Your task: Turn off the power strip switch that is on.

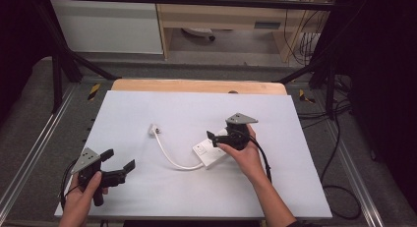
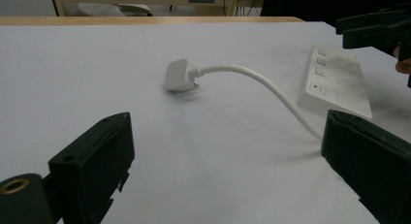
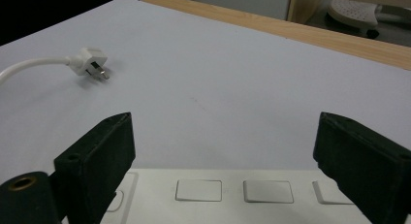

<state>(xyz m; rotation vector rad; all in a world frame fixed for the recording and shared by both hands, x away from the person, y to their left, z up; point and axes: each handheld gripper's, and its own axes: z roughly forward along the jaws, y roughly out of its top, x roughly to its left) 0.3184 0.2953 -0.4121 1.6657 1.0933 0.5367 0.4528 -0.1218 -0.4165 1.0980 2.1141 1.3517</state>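
White sheeting covers the desk (image 1: 147, 187), and on it we see a white power strip (image 1: 209, 154) lying right of centre, its cable (image 1: 172, 160) curving away to the left and far side to end in a white plug (image 1: 154, 129). We find the right hand-held gripper (image 1: 215, 137), held in the person's right hand (image 1: 246, 156), poised over the strip with its two black jaws spread wide; in the right gripper view the strip's socket face (image 3: 232, 192) lies between and beneath the jaws, but we cannot tell whether they touch it. The left hand-held gripper (image 1: 118, 164), gripped by the left hand (image 1: 81, 195) near the left front of the desk, also has its jaws wide apart with nothing between them, and it stands well apart from the strip. We read the strip's long axis as running diagonally, from near-left to far-right, with the cable leaving its near-left end. In the left gripper view a small red mark shows on the strip's near end. The plug lies on its side; in the right gripper view its metal prongs (image 3: 102, 71) point to the right, away from the cable.
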